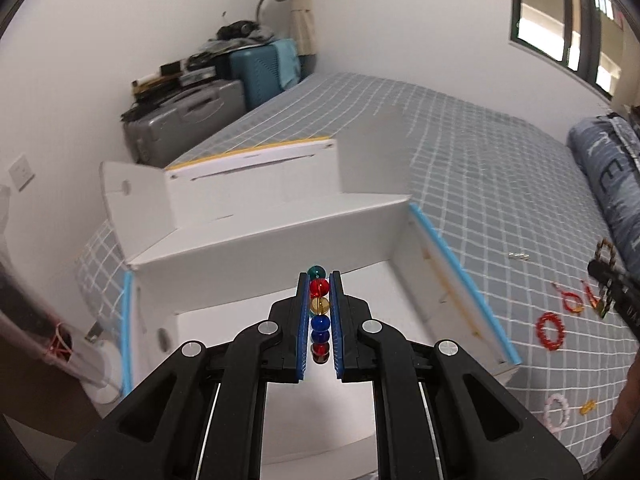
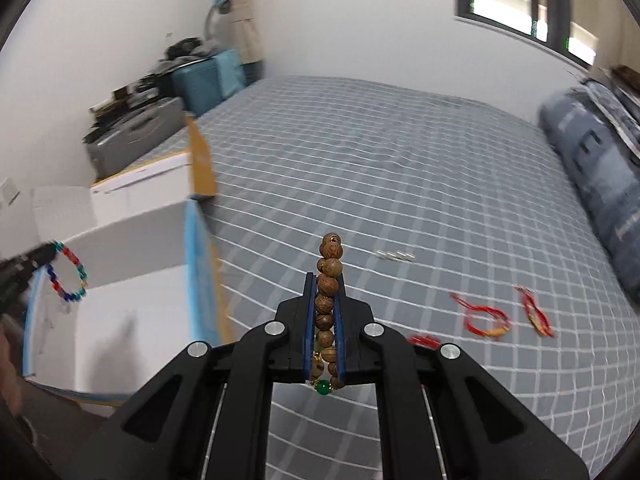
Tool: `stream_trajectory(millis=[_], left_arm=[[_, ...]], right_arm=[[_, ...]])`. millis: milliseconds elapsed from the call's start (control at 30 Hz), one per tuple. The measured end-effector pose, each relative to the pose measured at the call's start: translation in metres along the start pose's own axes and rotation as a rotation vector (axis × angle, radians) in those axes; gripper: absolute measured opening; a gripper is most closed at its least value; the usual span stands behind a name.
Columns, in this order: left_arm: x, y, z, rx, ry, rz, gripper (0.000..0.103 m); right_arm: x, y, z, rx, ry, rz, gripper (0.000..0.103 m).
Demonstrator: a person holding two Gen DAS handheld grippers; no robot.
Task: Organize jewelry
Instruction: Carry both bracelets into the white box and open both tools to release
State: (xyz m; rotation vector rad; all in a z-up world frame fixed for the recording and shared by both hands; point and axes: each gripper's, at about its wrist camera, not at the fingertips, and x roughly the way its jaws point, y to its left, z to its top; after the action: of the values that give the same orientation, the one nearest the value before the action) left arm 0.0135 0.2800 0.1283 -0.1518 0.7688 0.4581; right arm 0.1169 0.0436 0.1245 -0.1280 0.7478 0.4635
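My left gripper [image 1: 319,280] is shut on a bracelet of coloured glass beads [image 1: 319,312] and holds it over the open white cardboard box [image 1: 256,248]. The same bracelet [image 2: 69,272] hangs above the box [image 2: 132,232] at the left of the right wrist view. My right gripper [image 2: 325,280] is shut on a brown wooden bead bracelet [image 2: 328,280] with a green bead, held above the bed to the right of the box. The right gripper's tip [image 1: 604,280] shows at the right edge of the left wrist view.
The bed has a grey checked sheet [image 2: 400,160]. Red cord bracelets [image 2: 486,318] [image 2: 536,310], a red bead bracelet [image 1: 552,330], a pink bead bracelet [image 1: 558,412] and small silver pieces [image 2: 394,256] lie on it. A rolled blue quilt [image 2: 600,184] is at the right. Suitcases [image 1: 188,116] stand behind.
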Motion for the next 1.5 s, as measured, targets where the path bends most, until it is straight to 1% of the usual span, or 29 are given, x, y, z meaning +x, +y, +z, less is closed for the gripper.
stream_trajectory(millis=[100,167,200,267,333,433,533,733,800,867,1033,1200,1367,1400,1433,1467,1500], left_arm=[[0.004,0.023,-0.005,-0.028,0.017,0.011,0.009],[0.007,0.034,-0.008,-0.043,0.024,0.018,0.009],[0.009,0.041,-0.011,-0.055,0.034,0.020,0.009],[0.015,0.050,-0.014,-0.072,0.053,0.018,0.009],[0.020,0.058,-0.016,-0.085,0.069,0.022,0.009],[0.024,0.062,-0.021,-0.089,0.080,0.031,0.009],[0.030,0.066,-0.026,-0.093,0.098,0.030,0.009],[0.043,0.075,-0.034,-0.106,0.131,0.047,0.009],[0.048,0.078,-0.037,-0.110,0.144,0.057,0.009],[0.054,0.080,-0.042,-0.113,0.165,0.064,0.009],[0.070,0.084,-0.053,-0.126,0.212,0.063,0.009],[0.079,0.086,-0.059,-0.130,0.242,0.077,0.009],[0.076,0.084,-0.057,-0.127,0.229,0.101,0.010],[0.075,0.083,-0.056,-0.129,0.225,0.106,0.010],[0.073,0.083,-0.055,-0.132,0.221,0.108,0.012],[0.070,0.083,-0.055,-0.137,0.217,0.106,0.021],[0.068,0.083,-0.054,-0.143,0.213,0.106,0.028]], right_arm=[[0.000,0.035,0.014,-0.046,-0.002,0.049,0.007],[0.000,0.065,0.023,-0.081,-0.002,0.103,0.007],[0.000,0.071,0.024,-0.091,0.000,0.117,0.007],[0.003,0.101,0.025,-0.131,0.018,0.167,0.007],[0.009,0.126,0.023,-0.168,0.036,0.190,0.007],[0.026,0.155,0.016,-0.221,0.062,0.201,0.007],[0.050,0.175,0.008,-0.248,0.106,0.202,0.007],[0.086,0.187,-0.007,-0.251,0.196,0.213,0.007],[0.097,0.191,-0.012,-0.249,0.228,0.203,0.007],[0.110,0.194,-0.018,-0.251,0.280,0.181,0.007],[0.130,0.194,-0.028,-0.238,0.336,0.147,0.007],[0.138,0.194,-0.036,-0.245,0.371,0.122,0.007],[0.138,0.193,-0.040,-0.249,0.383,0.099,0.008],[0.137,0.192,-0.040,-0.248,0.386,0.102,0.009],[0.136,0.192,-0.040,-0.247,0.391,0.106,0.010],[0.135,0.192,-0.040,-0.255,0.395,0.105,0.010],[0.133,0.193,-0.041,-0.262,0.398,0.106,0.016]])
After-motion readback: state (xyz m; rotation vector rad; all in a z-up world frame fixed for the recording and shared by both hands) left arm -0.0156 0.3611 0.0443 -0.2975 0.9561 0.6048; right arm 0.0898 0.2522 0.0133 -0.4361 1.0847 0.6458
